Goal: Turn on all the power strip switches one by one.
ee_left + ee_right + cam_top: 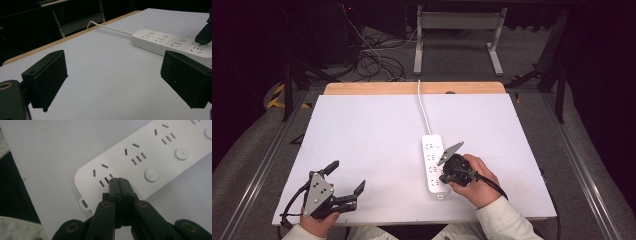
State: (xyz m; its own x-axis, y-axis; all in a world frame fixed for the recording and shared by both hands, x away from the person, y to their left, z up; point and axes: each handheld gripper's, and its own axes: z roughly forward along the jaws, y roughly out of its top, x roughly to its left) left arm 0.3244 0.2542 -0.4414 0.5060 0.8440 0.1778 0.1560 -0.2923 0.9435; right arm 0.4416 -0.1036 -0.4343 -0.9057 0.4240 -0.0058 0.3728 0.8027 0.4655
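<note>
The flat white counter point(377, 145), matte and smooth with a pale wooden strip along its far edge, carries a long white plastic power strip point(433, 163) with rounded corners. Its face shows rows of dark slot-shaped sockets, each paired with a round raised button, and a white round cable point(424, 110) runs from its far end off the far edge of the counter.

The right hand point(479, 184), in a light sleeve, grips the black right gripper point(443, 178) from behind and tilts it downward over the near end of the strip. In the right gripper view its fingers point(116, 187) are pressed flat together with nothing between them, their tips directly over the last socket at the strip's near end; whether they touch the plastic cannot be told.

The left hand point(318, 220) holds the black left gripper point(347, 179) low near the counter's front edge, well apart from the strip. Its blocky, matte fingers point(48, 75) are spread wide over bare counter, and the strip lies ahead of them, toward the right-hand finger.
</note>
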